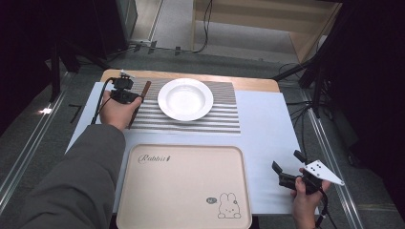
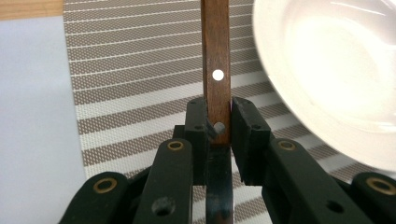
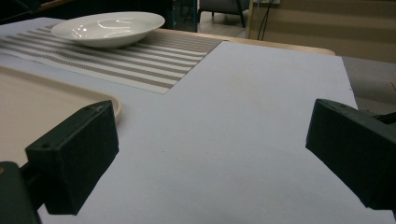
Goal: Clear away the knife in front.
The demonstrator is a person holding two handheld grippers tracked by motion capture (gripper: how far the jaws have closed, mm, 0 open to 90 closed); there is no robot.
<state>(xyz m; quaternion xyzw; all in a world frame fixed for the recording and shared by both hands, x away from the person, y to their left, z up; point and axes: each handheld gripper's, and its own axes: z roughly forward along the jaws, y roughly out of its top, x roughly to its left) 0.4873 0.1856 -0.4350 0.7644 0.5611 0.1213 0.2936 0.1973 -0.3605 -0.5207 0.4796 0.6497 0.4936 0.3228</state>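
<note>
A knife with a brown wooden handle (image 1: 145, 89) (image 2: 216, 51) lies along the left side of a striped placemat (image 1: 210, 119) (image 2: 135, 70), left of a white deep plate (image 1: 185, 98) (image 2: 336, 60) (image 3: 109, 28). My left gripper (image 1: 131, 98) (image 2: 218, 126) is shut on the handle's lower end, where the blade starts. The blade runs back under the jaws towards the hand. My right gripper (image 1: 287, 161) (image 3: 212, 154) is open, low over the white table cover at the front right, with nothing between its fingers.
A beige tray (image 1: 184, 186) (image 3: 28, 107) with a rabbit print lies at the front middle, left of my right gripper. The white cover (image 1: 267, 129) spreads over a wooden table. Cables and stands sit on the floor around it.
</note>
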